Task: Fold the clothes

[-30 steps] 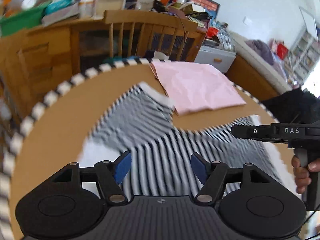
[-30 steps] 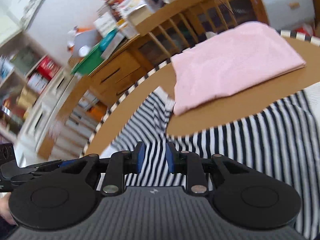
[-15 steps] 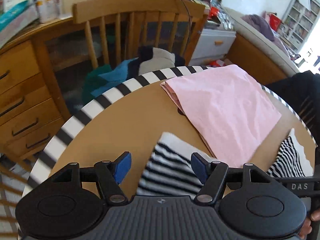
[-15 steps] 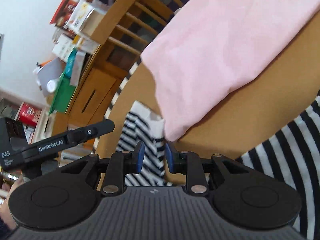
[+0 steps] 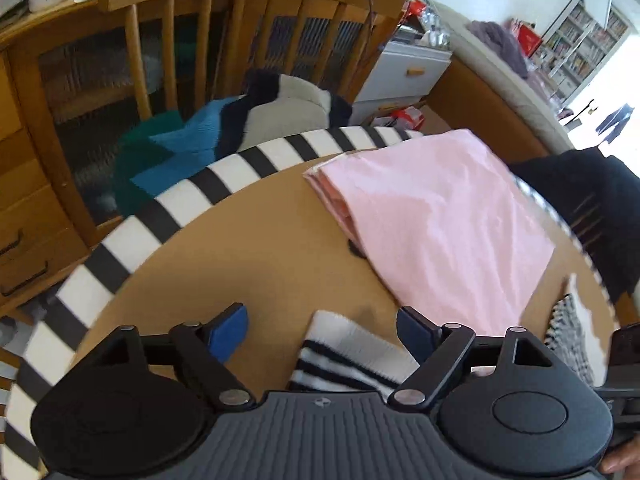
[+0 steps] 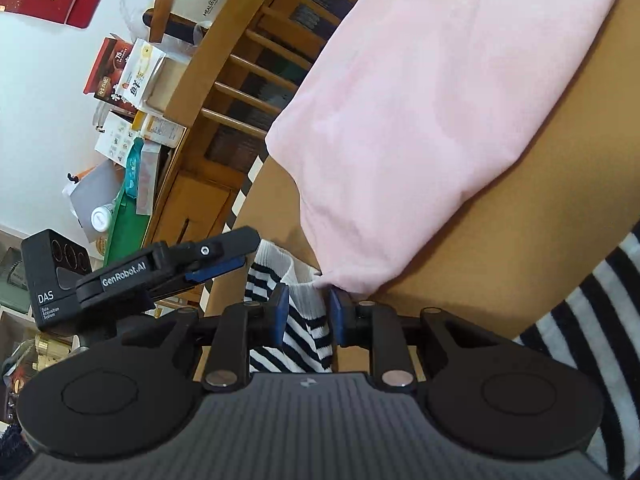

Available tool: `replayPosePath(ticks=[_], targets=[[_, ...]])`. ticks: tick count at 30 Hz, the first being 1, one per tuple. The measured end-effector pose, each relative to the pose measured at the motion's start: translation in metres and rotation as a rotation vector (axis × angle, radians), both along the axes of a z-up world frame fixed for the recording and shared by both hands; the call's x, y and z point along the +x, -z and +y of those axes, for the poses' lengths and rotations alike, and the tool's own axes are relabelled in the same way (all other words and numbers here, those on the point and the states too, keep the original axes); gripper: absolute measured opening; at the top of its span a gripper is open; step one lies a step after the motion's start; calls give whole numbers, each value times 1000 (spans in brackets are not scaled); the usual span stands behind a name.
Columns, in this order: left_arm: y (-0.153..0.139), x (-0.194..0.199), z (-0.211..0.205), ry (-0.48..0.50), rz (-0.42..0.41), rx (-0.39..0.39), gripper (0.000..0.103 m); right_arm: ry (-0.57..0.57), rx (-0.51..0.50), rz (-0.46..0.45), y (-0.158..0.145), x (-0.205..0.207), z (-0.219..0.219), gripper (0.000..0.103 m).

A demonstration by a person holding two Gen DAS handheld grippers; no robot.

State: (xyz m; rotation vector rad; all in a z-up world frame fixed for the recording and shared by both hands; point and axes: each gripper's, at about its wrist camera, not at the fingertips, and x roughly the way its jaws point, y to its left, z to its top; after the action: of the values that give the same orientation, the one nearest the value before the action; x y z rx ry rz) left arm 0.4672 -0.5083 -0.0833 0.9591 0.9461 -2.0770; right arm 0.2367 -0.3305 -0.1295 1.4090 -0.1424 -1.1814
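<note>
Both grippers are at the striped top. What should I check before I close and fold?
1. Left gripper open: ok, fingers wide apart.
2. Cuff between the left fingers: ok, though it lies nearer the right-hand finger.
3. Right gripper has a grip: cannot tell. Striped cloth sits between its pads and the gap is narrow.
4. Pink cloth clear of the right gripper: not ok. Its corner sits right at the pads, against the cuff.
5. Table has room for the fold: ok, bare wood left of the pink cloth.
</note>
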Motion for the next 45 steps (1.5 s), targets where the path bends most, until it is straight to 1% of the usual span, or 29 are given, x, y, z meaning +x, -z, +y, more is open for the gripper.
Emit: replayPosePath(ticks=[1, 4, 5, 6, 9, 10, 11, 14, 15, 16, 18, 25, 31, 34, 37, 42, 45], targets=[[0, -1, 0, 8, 5, 1, 79, 0, 0, 0, 0, 0, 0, 23], [0, -1, 0, 23, 18, 8, 69, 2, 2, 0, 0, 0, -1, 23], [0, 1, -1, 16, 19, 16, 63, 3, 1, 1, 0, 0, -1, 23], [0, 3, -3, 8, 22, 25, 55, 3, 0, 3, 0, 1, -2, 23], [1, 6, -4, 2, 28, 44, 39, 4, -3, 9, 0, 1, -3, 22], [2, 7, -4, 2, 29, 47, 37, 4, -4, 11, 0, 2, -4, 21], [3, 6, -4, 0, 29, 49, 32, 6, -3, 17, 0, 2, -5, 20], [7, 4, -1, -6, 28, 56, 8, 9, 3, 42, 1, 3, -6, 8], [7, 3, 1, -8, 30, 45, 7, 9, 2, 52, 2, 4, -5, 4], [8, 3, 3, -3, 36, 43, 7, 10, -3, 54, 2, 4, -5, 4], [9, 6, 4, -10, 47, 47, 6, 10, -11, 73, 1, 5, -4, 3], [5, 12, 14, -33, 24, 27, 6, -7, -31, 98, -6, 7, -4, 3], [1, 19, 22, -69, 30, 15, 6, -38, -45, 126, -13, 11, -6, 3], [-6, 24, 26, -113, 23, -22, 6, -46, -51, 137, -16, 12, -8, 3], [-14, 28, 33, -144, 49, -38, 6, -61, -61, 150, -22, 13, -8, 3], [-30, 29, 50, -135, 27, -55, 6, -117, -93, 209, -40, 18, -3, 3], [-42, 32, 63, -154, 30, -76, 6, -153, -110, 241, -53, 22, 5, 3]])
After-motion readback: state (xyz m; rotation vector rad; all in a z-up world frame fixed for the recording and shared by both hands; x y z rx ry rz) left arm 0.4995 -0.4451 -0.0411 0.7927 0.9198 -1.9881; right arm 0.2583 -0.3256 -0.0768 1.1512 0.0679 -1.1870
